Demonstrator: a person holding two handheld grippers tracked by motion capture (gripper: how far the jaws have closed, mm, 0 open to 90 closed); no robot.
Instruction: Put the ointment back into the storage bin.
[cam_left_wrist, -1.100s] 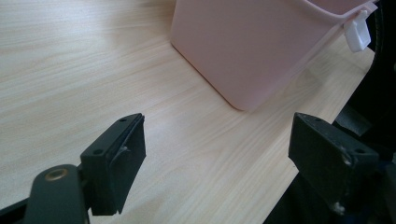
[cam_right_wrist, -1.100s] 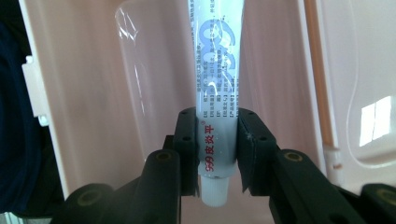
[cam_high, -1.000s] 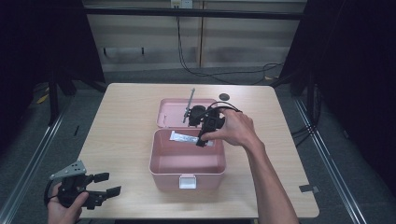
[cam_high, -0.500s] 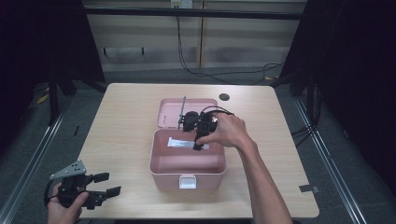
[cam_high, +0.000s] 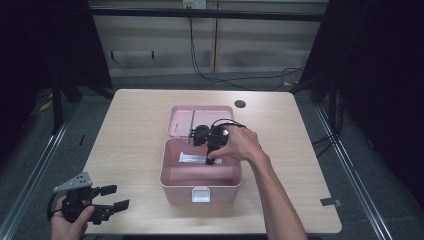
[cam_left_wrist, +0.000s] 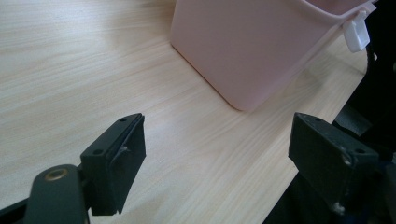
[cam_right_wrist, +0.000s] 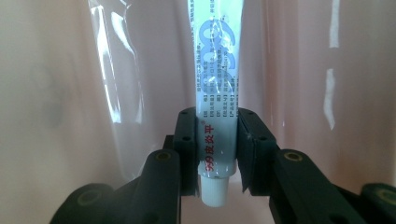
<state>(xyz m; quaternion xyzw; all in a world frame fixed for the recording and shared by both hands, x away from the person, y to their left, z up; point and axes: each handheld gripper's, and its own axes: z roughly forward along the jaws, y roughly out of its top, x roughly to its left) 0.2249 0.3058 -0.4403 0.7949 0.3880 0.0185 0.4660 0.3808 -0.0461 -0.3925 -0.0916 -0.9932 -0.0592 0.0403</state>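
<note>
A white ointment tube (cam_right_wrist: 214, 116) with blue and red print sits clamped between the jaws of my right gripper (cam_right_wrist: 215, 151), cap end toward the camera, in clear wrap. In the high view the right gripper (cam_high: 212, 156) reaches down into the open pink box (cam_high: 201, 187), and the tube (cam_high: 192, 158) lies across the box's inside near the back wall. My left gripper (cam_high: 113, 197) stays off the table's front left corner, jaws spread with nothing between them. In the left gripper view its jaws (cam_left_wrist: 217, 161) frame bare tabletop and the pink box (cam_left_wrist: 261, 46).
The box's pink lid (cam_high: 200, 116) lies open flat behind it. A white latch (cam_high: 201, 194) sits on the box's front wall. A dark round grommet (cam_high: 240, 104) marks the table's far side. Cables hang behind the wooden table (cam_high: 125, 135).
The right gripper has sunk into the pink box with the tube, shifting slightly left and toward the front. The left gripper has not moved.
</note>
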